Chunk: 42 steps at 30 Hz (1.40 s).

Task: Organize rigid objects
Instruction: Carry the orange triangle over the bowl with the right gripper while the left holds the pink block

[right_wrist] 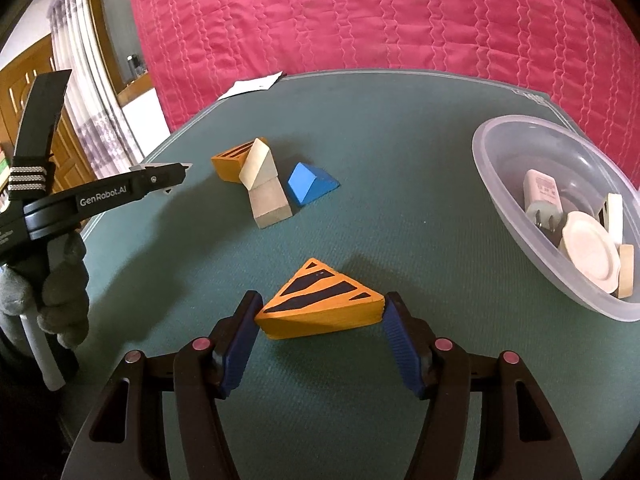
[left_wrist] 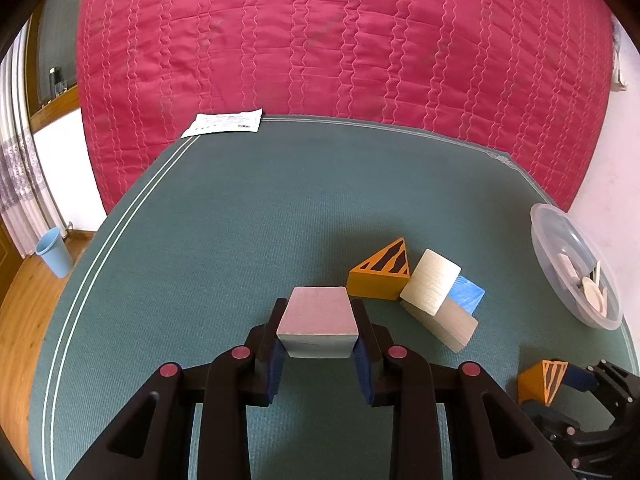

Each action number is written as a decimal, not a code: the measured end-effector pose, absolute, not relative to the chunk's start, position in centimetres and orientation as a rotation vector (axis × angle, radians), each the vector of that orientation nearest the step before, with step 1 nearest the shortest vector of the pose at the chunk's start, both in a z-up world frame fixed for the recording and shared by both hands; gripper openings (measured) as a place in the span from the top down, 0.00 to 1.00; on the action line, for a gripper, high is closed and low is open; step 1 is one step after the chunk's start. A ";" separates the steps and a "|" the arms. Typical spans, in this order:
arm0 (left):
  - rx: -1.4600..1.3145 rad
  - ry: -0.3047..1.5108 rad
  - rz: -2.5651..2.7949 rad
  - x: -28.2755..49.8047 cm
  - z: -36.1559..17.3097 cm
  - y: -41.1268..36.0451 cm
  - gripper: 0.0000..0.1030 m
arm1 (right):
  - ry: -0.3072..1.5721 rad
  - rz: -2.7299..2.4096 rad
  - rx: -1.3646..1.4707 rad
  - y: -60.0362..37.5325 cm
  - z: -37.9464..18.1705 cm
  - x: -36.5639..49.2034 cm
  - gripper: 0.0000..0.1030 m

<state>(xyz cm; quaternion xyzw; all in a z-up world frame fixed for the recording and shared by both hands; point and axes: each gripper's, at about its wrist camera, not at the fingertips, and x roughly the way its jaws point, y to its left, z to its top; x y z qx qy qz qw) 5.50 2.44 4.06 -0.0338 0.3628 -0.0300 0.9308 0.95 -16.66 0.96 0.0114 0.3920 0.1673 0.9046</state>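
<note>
With my left hand-held gripper [left_wrist: 318, 330] clenched on the grey block [left_wrist: 318, 322], I keep my right hand-held gripper [right_wrist: 320, 320] grasping the striped wedge [right_wrist: 320, 300] squarely — lift level toward the clear bowl [right_wrist: 500, 152].

A pale grey block [left_wrist: 318, 322] sits clamped between the left fingers [left_wrist: 276, 336], while an orange wedge with black stripes [right_wrist: 320, 300] lies flat between the right fingers [right_wrist: 240, 344], corners touching both.
</note>
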 end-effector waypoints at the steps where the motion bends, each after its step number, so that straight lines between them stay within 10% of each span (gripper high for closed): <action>1: -0.070 0.743 -0.062 5.5 4.0 2.5 0.70 | 0.809 0.343 0.020 -16.6 0.9 0.9 0.39; 42: -0.047 0.772 -0.080 4.5 3.3 0.3 0.70 | 0.562 -0.095 0.294 -34.3 7.2 -0.3 0.40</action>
